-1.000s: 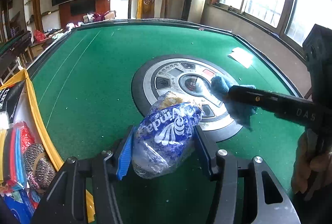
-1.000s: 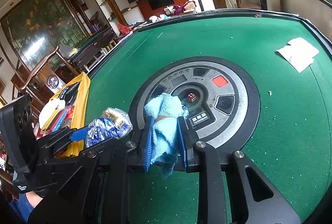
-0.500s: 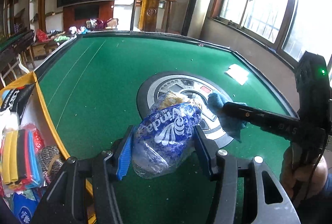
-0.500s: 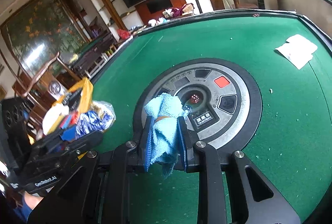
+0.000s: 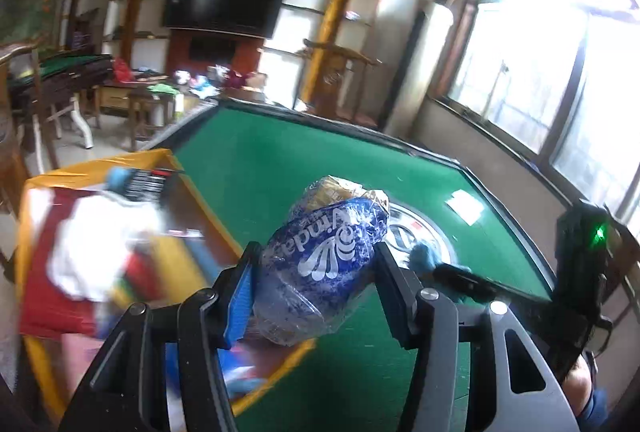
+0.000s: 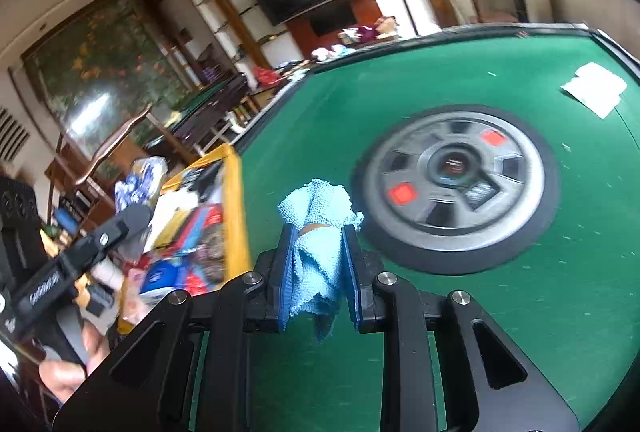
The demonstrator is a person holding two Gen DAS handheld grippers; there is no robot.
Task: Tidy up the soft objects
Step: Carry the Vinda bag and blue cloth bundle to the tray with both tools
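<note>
My left gripper [image 5: 316, 272] is shut on a blue and white tissue pack [image 5: 320, 264] in crinkled clear plastic, held in the air above the near corner of the yellow-rimmed box [image 5: 192, 192]. In the right wrist view that tissue pack [image 6: 138, 180] hangs over the box [image 6: 234, 200]. My right gripper [image 6: 318, 248] is shut on a light blue cloth [image 6: 316, 228], bunched between the pads above the green felt, just right of the box's rim. The cloth [image 5: 422, 256] and the right gripper [image 5: 460, 278] show past the left one.
The yellow box holds several soft packs, white, red and blue. A round grey control panel [image 6: 456, 180] sits in the middle of the green table [image 6: 520, 312]. White paper [image 6: 596, 92] lies at the far right. A hand [image 6: 68, 364] holds the left gripper.
Both grippers have swung left, off the round panel and toward the yellow box. The tissue pack now hangs over the box. Both grips are unchanged.
</note>
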